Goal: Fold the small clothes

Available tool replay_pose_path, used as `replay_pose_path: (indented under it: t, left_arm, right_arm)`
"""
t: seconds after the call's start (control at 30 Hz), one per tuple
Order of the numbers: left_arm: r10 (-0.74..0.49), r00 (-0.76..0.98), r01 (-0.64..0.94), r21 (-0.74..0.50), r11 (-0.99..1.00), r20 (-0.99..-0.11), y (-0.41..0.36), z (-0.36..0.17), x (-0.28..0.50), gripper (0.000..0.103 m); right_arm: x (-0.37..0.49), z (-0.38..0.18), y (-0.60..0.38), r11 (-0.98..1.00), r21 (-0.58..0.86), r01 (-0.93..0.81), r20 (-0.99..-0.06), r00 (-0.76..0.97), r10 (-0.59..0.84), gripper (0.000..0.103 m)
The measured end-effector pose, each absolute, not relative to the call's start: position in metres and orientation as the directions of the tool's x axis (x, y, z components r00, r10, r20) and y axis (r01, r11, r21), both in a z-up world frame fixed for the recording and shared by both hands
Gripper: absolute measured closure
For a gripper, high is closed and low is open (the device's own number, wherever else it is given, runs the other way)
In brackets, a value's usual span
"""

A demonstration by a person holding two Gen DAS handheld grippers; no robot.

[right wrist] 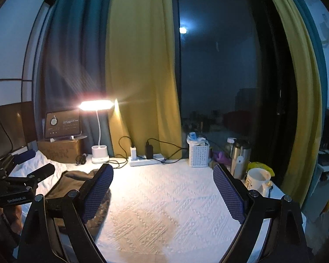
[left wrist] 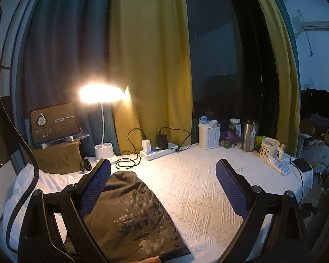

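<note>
Olive-brown folded garment (left wrist: 129, 208) with pale mottled print (grey-white flecks and dark dashes). White textured tablecloth (left wrist: 197, 188), raised zigzag and diamond weave. Mustard-yellow curtain (left wrist: 149, 65) beside teal-grey curtain (left wrist: 61, 43). White desk lamp (left wrist: 103, 135), warm orange glow. White perforated plastic basket (left wrist: 209, 137). Silver steel tumbler (left wrist: 249, 135). White ceramic mug (left wrist: 269, 148) with yellow cartoon print. Brown cardboard box (left wrist: 59, 157). Black gripper fingers (left wrist: 94, 188) faced with blue cross-hatched pads.

Bare white surface (right wrist: 164, 197) lying open mid-frame, lamp (right wrist: 99, 153), power strip (right wrist: 145, 161), basket (right wrist: 198, 155), mug (right wrist: 257, 179) crowding far edge, garment (left wrist: 131, 214) lying left.
</note>
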State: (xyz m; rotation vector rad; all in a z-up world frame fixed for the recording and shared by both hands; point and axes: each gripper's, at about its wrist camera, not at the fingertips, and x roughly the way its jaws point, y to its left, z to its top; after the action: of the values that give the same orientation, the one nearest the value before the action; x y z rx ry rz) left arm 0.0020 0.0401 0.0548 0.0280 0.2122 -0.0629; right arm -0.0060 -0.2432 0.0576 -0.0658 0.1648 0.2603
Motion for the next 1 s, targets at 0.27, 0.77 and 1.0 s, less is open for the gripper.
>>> replay_pose_path:
  t: [0.27,0.77,1.0]
  left_arm:
    - [-0.042,0.979,0.045,0.013,0.999,-0.199,0.0465,0.0561,-0.0031,0.006]
    - [-0.054,0.977,0.057,0.008,0.998,-0.205,0.0488,0.0534,-0.0053,0.006]
    - [-0.056,0.978,0.058,0.002,0.998,-0.201,0.0504,0.0539,-0.0066,0.006]
  right_arm:
    - [-0.0054,0.0581,-0.2369,0.96,-0.05,-0.277,-0.184,0.947,0.264,0.009]
    - [-0.0034,0.055,-0.2345,0.958,-0.05,-0.282,-0.193,0.944,0.267,0.009]
    - [-0.0019,0.0511,-0.2327,0.958,-0.05,-0.283,-0.198,0.943,0.268,0.009]
